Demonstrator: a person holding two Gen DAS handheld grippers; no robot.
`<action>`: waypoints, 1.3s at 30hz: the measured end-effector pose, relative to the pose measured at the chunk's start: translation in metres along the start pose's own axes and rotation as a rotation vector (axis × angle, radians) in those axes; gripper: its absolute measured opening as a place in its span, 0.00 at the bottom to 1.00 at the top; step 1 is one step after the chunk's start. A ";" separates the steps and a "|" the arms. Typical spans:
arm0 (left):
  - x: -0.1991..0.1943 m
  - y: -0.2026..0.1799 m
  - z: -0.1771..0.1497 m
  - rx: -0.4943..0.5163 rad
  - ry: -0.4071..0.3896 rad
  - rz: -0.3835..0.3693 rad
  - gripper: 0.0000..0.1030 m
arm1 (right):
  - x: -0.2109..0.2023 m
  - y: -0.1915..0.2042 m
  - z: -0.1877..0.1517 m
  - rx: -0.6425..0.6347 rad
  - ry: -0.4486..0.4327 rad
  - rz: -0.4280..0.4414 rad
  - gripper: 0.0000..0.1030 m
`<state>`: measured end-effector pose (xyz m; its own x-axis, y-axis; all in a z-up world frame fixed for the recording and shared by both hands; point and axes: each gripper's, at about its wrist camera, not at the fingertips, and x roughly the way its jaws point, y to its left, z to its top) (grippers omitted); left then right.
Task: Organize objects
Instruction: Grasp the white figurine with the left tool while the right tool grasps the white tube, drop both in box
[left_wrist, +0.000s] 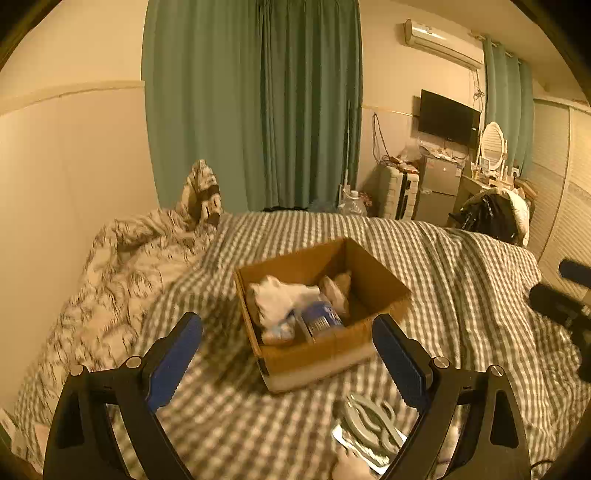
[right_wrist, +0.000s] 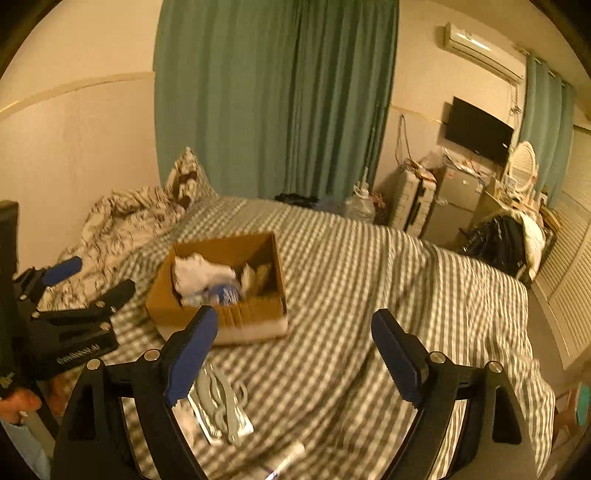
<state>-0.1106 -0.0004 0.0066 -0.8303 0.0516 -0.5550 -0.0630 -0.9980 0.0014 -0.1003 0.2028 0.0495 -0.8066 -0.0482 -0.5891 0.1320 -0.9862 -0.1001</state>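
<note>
1. The grey packaged scissors (left_wrist: 371, 428) lie loose on the bed (left_wrist: 461, 258), just in front of the cardboard box (left_wrist: 317, 356); the flat, slick packet could slip from a shallow pinch.
2. It sits low between both; left hand-held gripper (left_wrist: 288, 354) and right hand-held gripper (right_wrist: 291, 350) gape wide, holding nothing.

You're facing a bed (left_wrist: 424, 258) under a grey-checked cover, rumpled patterned duvet (left_wrist: 122, 266) by the left wall. Green curtains (left_wrist: 255, 110) behind. Right side: wall TV (left_wrist: 448, 118), air conditioner (left_wrist: 443, 44), small fridge (left_wrist: 437, 188), oval mirror (left_wrist: 492, 142). Warm, dim yellow light.
</note>
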 end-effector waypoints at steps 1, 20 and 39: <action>-0.002 -0.003 -0.007 0.002 0.007 -0.003 0.93 | 0.002 0.000 -0.008 0.001 0.015 -0.008 0.83; 0.042 -0.055 -0.145 0.129 0.303 -0.068 0.93 | 0.070 -0.007 -0.136 0.039 0.309 -0.081 0.83; 0.025 -0.044 -0.138 0.165 0.255 -0.122 0.53 | 0.111 0.022 -0.173 -0.014 0.498 -0.041 0.83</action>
<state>-0.0517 0.0399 -0.1222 -0.6469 0.1387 -0.7499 -0.2592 -0.9648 0.0451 -0.0874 0.2031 -0.1572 -0.4388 0.0759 -0.8954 0.1165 -0.9832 -0.1405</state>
